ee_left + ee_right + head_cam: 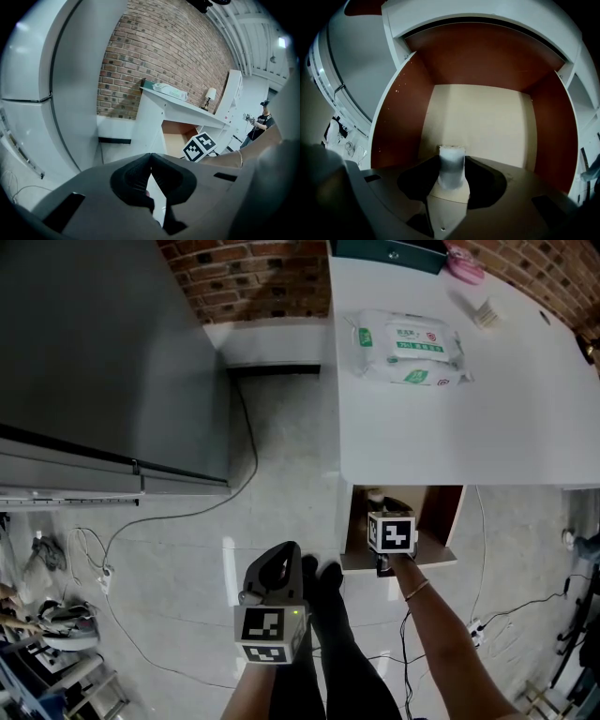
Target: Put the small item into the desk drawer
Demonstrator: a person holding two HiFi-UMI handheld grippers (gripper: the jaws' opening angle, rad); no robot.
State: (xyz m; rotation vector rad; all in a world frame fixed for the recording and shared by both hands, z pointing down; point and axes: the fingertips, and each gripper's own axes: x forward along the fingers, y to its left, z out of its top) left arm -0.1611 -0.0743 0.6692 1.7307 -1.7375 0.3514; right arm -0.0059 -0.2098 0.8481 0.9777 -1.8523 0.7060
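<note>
The desk drawer stands pulled out under the white desk top. My right gripper points steeply down inside it, its marker cube on top. In the right gripper view the small item, a pale whitish-grey block, stands upright on the drawer's beige floor between the jaws of my right gripper. The pads sit close beside it, and I judge them open. My left gripper hovers over the floor left of the drawer, shut with nothing in it; its tips meet.
On the desk lie a packet of wipes, a small box and a pink thing. A tall grey cabinet fills the left. A cable runs across the floor. Another person stands far off.
</note>
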